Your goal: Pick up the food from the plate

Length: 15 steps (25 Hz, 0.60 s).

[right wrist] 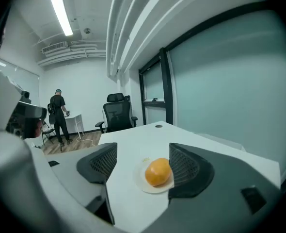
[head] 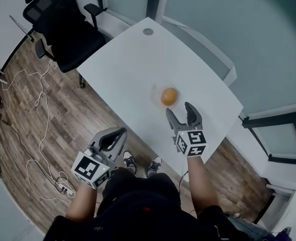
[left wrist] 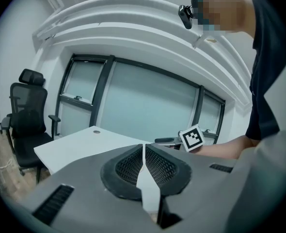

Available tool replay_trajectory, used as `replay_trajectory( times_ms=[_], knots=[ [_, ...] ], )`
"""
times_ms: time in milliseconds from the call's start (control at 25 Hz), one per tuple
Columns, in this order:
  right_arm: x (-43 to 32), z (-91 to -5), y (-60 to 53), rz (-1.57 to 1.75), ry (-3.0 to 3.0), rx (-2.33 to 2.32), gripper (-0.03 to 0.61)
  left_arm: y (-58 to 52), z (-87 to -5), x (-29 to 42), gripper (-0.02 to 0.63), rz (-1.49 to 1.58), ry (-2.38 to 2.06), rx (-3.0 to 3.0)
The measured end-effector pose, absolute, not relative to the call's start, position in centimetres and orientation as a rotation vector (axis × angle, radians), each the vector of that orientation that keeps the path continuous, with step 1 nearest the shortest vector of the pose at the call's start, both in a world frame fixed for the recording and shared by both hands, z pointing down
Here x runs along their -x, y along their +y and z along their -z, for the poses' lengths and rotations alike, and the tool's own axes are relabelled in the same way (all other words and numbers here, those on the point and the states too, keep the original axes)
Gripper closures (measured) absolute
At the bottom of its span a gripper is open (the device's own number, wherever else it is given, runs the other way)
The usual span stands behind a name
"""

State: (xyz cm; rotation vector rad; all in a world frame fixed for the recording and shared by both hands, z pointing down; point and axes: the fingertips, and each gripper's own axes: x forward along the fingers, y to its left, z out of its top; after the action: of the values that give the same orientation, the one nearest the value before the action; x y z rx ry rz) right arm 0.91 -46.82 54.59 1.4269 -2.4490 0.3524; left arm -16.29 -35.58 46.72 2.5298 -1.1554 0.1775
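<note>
Your left hand-held gripper (head: 115, 135) sits low, jaws together; your right hand-held gripper (head: 179, 109) reaches forward, jaws apart.

Head cam steeply down; R gripper (head: 179, 109) cam low, close; L gripper (head: 115, 134) cam farther; all share table (head: 128, 69).

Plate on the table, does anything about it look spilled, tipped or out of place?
Nothing stands out. The orange food sits on the plate, which lies flat on the white table, with no spill around it.
</note>
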Motion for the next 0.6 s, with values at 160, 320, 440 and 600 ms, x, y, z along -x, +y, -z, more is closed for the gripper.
replay_trajectory(
  times_ms=[160,320,440,600],
  knots=[
    [-1.2,-59.4,-49.8,-0.455,-2.397,-1.408,0.232,-35.8,-48.3,16.3,0.58,-0.211,-1.195,-2.495],
    [-1.1,-64.2,-51.9,-0.533,-2.337,-1.371,0.222,-35.8,-49.2,16.0,0.58,-0.217,-1.202,-2.455],
    [-1.2,-66.5,-53.5,-0.576,-2.3,-1.4,0.218,-36.1,-49.8,16.6,0.58,-0.22,-1.226,-2.416],
    [-1.2,-68.2,-54.9,-0.67,-2.27,-1.454,0.199,-35.9,-50.6,17.9,0.58,-0.246,-1.257,-2.377]
  ],
)
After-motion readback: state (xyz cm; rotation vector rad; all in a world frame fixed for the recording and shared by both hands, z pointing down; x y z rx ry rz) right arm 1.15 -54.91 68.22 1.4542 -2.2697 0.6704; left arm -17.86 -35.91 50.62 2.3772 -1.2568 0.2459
